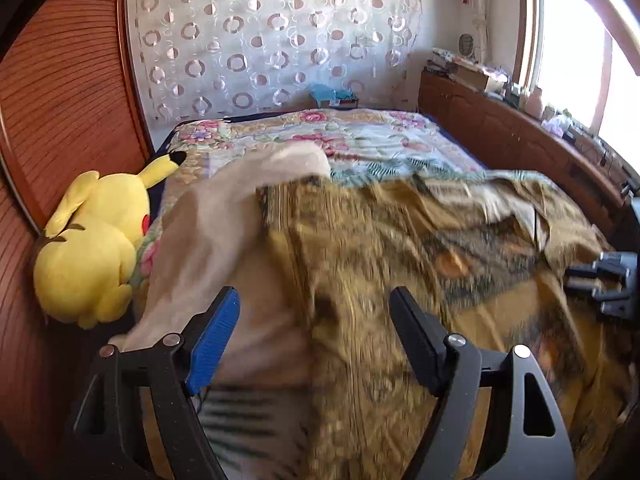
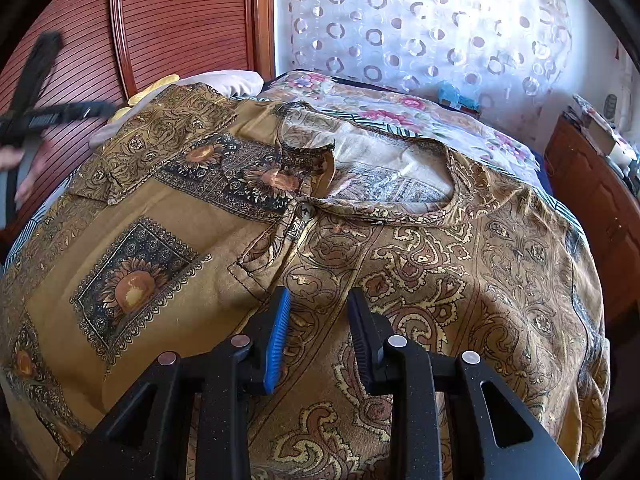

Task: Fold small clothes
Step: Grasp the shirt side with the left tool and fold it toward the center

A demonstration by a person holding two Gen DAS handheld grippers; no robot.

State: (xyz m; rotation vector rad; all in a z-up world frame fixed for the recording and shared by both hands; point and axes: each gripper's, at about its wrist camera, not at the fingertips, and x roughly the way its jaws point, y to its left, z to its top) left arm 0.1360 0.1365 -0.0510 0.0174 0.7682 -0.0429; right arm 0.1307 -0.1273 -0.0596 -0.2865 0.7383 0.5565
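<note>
A mustard-brown patterned shirt (image 2: 400, 260) with sunflower squares lies front-up on the bed, its collar (image 2: 384, 208) away from me and one sleeve (image 2: 160, 140) lying over the chest. My right gripper (image 2: 320, 300) hovers low over the shirt's front, jaws a narrow gap apart, flat fabric showing between them. My left gripper (image 1: 316, 304) stands wide open above the blurred shirt (image 1: 380, 260), nothing between its pads. In the right wrist view the left gripper (image 2: 40, 116) is a blur at the far left, with a hand (image 2: 16, 164) behind it. The right gripper (image 1: 608, 280) shows at the right edge of the left wrist view.
A floral bed cover (image 1: 380, 140) lies under the shirt. A beige pillow (image 1: 224, 220) and a yellow plush toy (image 1: 92, 248) sit at the left by the wooden headboard (image 1: 60, 100). A cluttered wooden cabinet (image 1: 500, 128) runs along the right side under the window.
</note>
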